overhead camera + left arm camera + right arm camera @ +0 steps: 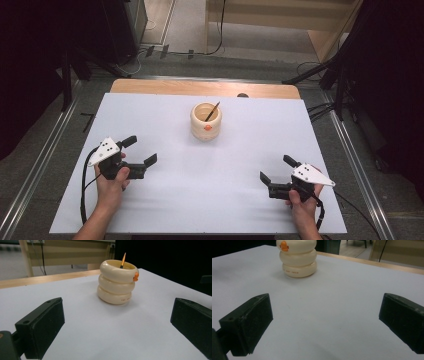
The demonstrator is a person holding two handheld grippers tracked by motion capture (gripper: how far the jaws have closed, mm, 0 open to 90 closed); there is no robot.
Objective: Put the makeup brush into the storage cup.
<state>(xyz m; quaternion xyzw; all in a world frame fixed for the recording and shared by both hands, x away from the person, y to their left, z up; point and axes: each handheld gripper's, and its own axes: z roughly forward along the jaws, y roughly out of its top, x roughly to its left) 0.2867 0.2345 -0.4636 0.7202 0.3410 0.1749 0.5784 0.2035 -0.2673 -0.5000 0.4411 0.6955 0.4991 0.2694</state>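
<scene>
Table [150,210], white top: one cream ringed holder [205,122] stood upright toward the far middle, a pencil [212,111] leaning inside it, tip above the rim. Holder also seen ahead in left gripper view [117,283] and right gripper view [298,258].

Left gripper [140,151] at near left, right gripper [277,169] at near right, both well apart from the holder, each with jaws spread wide and nothing between them.

Risk, as judged: the holder looked light and smooth-sided; a one-sided push could slide or tip it, spilling the pencil.

Pose: both hands low over the table, grippers angled inward toward the holder.
</scene>
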